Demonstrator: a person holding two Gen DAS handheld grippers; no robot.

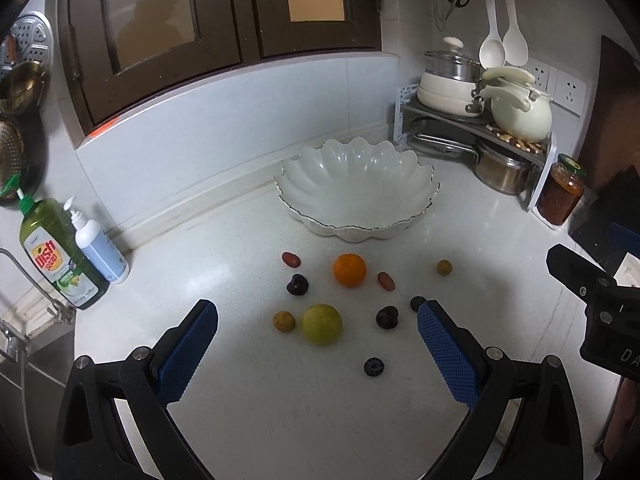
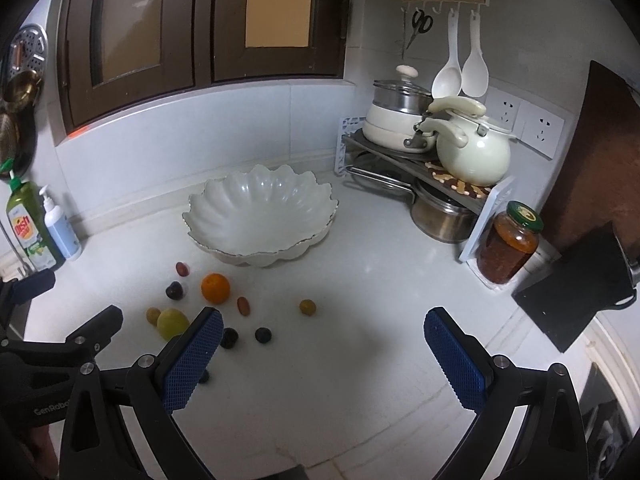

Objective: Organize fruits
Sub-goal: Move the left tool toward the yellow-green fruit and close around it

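On the white surface (image 1: 248, 400) before you, both your left claw (image 1: 318, 322) and right claw (image 2: 323, 330) hang wide open and empty, while the orange (image 1: 349, 269), lime (image 1: 321, 324) and small fruits lie scattered just short of the scalloped bowl (image 1: 356, 188).

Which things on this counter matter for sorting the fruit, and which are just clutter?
For the job:
white scalloped bowl, empty
orange
green citrus
small fruits such as the blueberry
left gripper and right gripper, both open

Lying about:
dish soap bottle
pump bottle
sauce jar
kettle
pots rack
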